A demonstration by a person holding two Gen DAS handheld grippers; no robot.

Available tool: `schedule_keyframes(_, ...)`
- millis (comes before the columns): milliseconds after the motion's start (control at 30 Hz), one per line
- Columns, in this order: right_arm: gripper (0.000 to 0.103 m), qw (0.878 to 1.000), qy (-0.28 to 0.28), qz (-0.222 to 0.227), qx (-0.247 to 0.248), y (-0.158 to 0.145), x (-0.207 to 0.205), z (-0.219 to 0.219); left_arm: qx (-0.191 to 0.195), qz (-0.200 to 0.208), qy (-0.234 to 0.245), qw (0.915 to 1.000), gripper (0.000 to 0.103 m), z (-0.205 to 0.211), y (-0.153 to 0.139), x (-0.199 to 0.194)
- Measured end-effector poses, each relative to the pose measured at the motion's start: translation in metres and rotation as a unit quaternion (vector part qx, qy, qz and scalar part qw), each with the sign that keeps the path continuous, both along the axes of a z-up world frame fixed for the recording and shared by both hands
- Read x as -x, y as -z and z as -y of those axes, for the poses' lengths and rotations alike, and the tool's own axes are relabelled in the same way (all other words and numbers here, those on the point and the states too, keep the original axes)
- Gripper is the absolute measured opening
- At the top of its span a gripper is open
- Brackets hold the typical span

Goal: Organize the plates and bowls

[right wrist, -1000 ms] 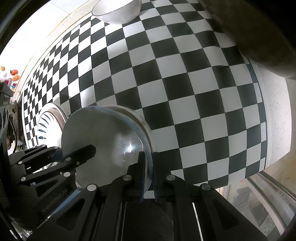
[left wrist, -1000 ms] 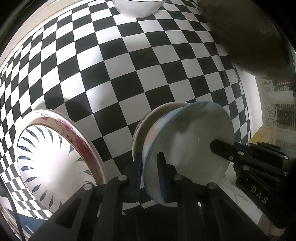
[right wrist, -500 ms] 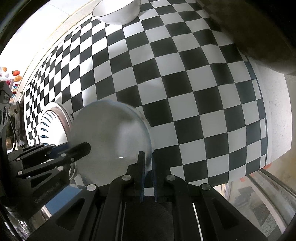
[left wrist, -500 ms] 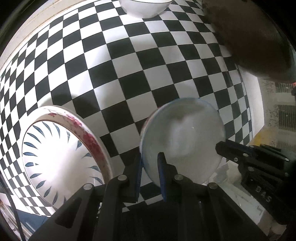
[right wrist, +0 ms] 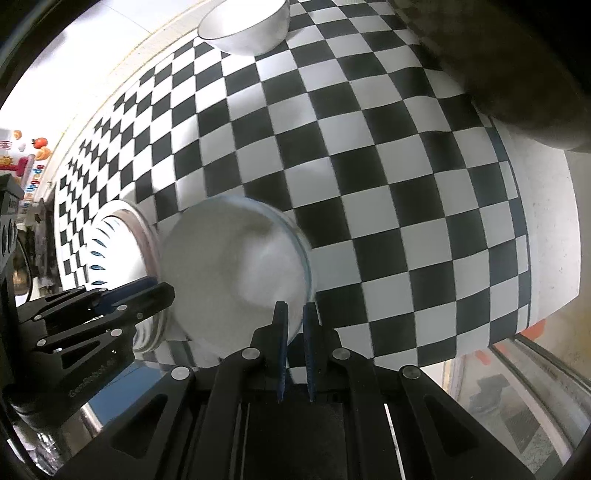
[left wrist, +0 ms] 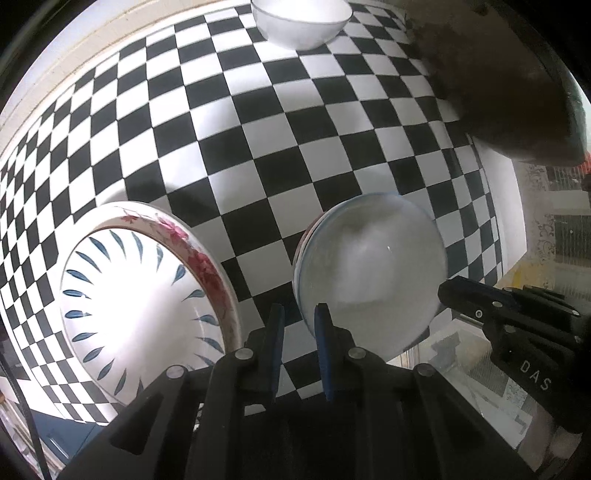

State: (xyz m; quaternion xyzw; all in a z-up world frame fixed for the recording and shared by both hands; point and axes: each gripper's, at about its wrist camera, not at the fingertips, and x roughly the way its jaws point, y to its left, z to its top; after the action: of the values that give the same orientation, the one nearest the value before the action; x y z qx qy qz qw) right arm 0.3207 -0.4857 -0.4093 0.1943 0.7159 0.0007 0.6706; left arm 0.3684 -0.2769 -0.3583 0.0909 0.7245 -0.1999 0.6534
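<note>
Pinching opposite edges of one pale plate, both grippers point steeply down over a black-and-white checkered tablecloth. Left gripper: blue-padded jaws nearly together, clamped on the plate's left rim. Right gripper: jaws narrow, clamped on the plate's right rim; in the left wrist view its black fingers meet the plate at the far side. Plate is tilted and held just above the cloth, near the table's front edge. Just left of it lies a stack w/ a blue-leaf-patterned plate resting in a pink-floral-rimmed one. Far side of the cloth: a white bowl, upright, well apart from the plates.
</note>
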Motion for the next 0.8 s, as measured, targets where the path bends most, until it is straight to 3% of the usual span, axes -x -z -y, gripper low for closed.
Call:
schedule_keyframes(167, 0.010, 1.000, -0.003, 0.017, -0.010, -0.021, -0.002, -0.002, 0.011, 0.027, -0.004, 0.9996, 0.015, -0.002, -0.028, -0.007)
schedule_keyframes(200, 0.016, 1.000, -0.004, 0.019, -0.014, -0.025, -0.005, -0.001, 0.018, 0.036, -0.009, 0.9991, 0.015, -0.002, -0.036, -0.014)
schedule_keyframes(300, 0.052, 0.999, -0.011, 0.042, -0.019, -0.044, -0.028, 0.007, 0.040, 0.055, -0.032, 0.9972, 0.019, -0.002, -0.051, -0.041)
schedule_keyframes(333, 0.056, 0.999, -0.013, 0.050, -0.015, -0.049, -0.036, 0.009, 0.044, 0.059, -0.040, 0.9965, 0.019, -0.001, -0.053, -0.052)
schedule_keyframes(567, 0.056, 0.994, -0.030, 0.096, 0.031, -0.072, -0.145, 0.026, 0.082, 0.064, -0.112, 0.9881, 0.022, 0.010, -0.053, -0.149)
schedule_keyframes(800, 0.055, 0.989, -0.081, 0.072, 0.104, -0.039, -0.272, 0.027, 0.092, 0.030, -0.163, 0.9819, 0.022, 0.026, -0.013, -0.226)
